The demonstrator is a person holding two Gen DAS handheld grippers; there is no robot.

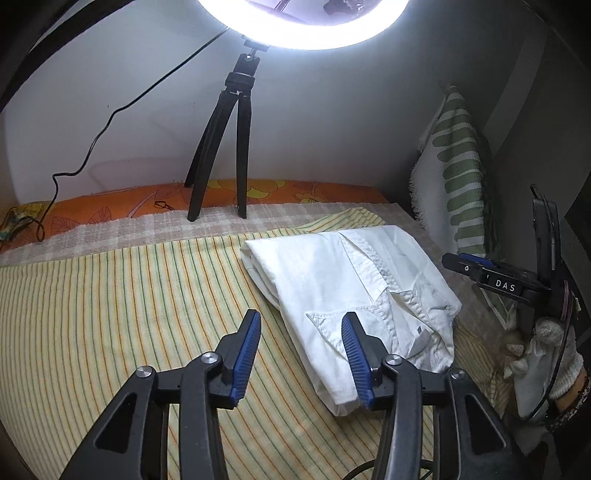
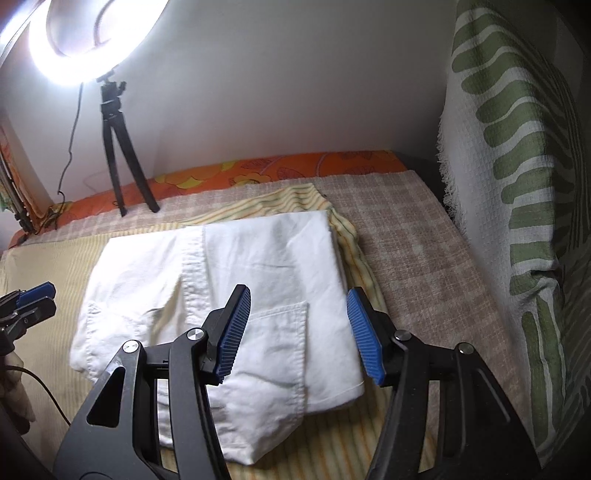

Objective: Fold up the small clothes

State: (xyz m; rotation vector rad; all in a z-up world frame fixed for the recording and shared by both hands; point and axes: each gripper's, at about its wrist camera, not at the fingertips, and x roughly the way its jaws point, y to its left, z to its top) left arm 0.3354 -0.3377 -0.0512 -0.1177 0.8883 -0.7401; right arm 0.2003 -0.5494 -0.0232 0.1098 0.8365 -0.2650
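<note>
Both sets of jaws stand partly open with nothing gripped. On my left gripper (image 1: 300, 326) the blue pads are parted above the near edge of the folded white garment (image 1: 332, 280); on my right gripper (image 2: 298, 312) they are parted over its pocket side, clear of the cloth as far as I can judge.

I note one garment, folded into a rough rectangle, lying flat on a yellow striped cloth (image 1: 110, 295). That cloth covers a checked beige blanket (image 2: 424, 251), with an orange floral sheet (image 1: 110, 206) showing along the far edge of the bed.

Obstructions: one black tripod (image 1: 225, 147) stands on the blanket beyond the garment, carrying one lit ring light (image 1: 303, 29); its cable (image 1: 92, 147) trails down the white wall. One green-and-white patterned cloth (image 2: 517, 184) hangs upright at the right side. A gloved hand (image 1: 546, 354) carries the right gripper, near the garment's right edge.
</note>
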